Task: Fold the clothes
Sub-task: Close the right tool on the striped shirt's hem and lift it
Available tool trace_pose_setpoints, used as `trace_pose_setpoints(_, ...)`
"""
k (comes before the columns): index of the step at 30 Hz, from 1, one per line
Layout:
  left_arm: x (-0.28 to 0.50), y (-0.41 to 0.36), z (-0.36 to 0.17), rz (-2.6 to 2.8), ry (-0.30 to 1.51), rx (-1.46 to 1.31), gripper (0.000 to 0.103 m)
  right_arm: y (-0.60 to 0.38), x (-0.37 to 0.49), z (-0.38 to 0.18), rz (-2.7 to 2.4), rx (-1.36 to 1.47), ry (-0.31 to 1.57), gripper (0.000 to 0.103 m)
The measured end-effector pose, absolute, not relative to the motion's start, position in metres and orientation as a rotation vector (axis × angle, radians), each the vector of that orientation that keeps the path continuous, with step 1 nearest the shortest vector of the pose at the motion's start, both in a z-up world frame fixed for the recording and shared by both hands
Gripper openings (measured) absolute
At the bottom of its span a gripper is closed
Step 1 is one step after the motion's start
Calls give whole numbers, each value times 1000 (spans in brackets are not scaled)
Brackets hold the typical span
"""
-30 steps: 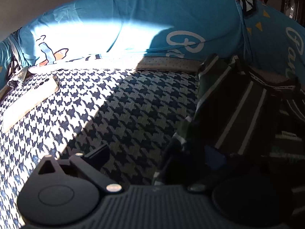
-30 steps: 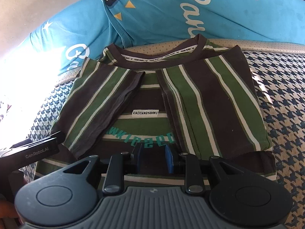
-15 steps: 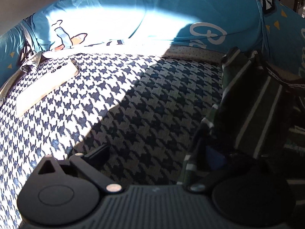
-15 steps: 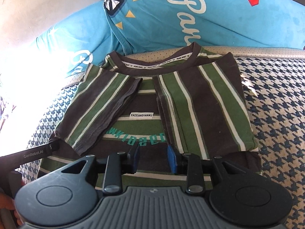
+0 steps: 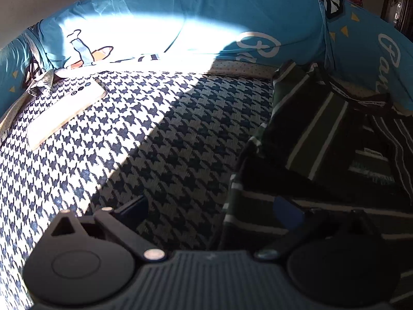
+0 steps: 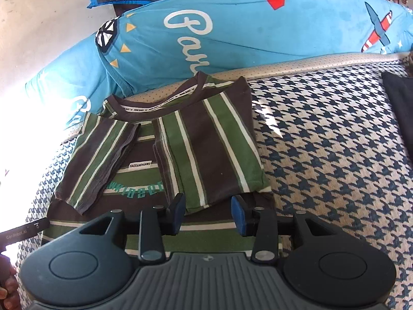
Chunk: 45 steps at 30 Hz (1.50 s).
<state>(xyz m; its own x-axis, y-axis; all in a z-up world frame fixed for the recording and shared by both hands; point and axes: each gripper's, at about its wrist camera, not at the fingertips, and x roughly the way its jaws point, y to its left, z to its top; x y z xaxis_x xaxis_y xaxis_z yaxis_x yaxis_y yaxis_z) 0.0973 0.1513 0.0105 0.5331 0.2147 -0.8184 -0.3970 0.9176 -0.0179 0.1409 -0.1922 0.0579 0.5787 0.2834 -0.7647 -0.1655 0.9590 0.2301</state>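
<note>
Jaws of the left gripper (image 5: 214, 210) stand wide apart over the houndstooth cover (image 5: 160, 139), gripping nothing; the striped shirt (image 5: 322, 139) lies at its right finger, a phone (image 5: 67, 113) far left. In the right view, the right gripper (image 6: 208, 213) is opening above the shirt's (image 6: 206, 142) lower edge, sleeves folded inward, before blue pillows (image 6: 232, 33).
</note>
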Motion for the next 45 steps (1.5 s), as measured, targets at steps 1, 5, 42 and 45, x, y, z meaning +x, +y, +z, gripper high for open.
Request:
trace_pose_setpoints(1,94,148,12,351,942,-223,103,-197,138,58,260,152,919,42)
trace_pose_setpoints(5,93,135,13,308,940,-217,103,-205,136,53,241,131,907,44)
trace_pose_setpoints(42,113,124,-7,275,1022,-198,103,-228,182,27,312,238,838,12)
trace_pose_setpoints(45,114,124,-8,275,1026,-201,103,-227,183,26,303,234,849,13)
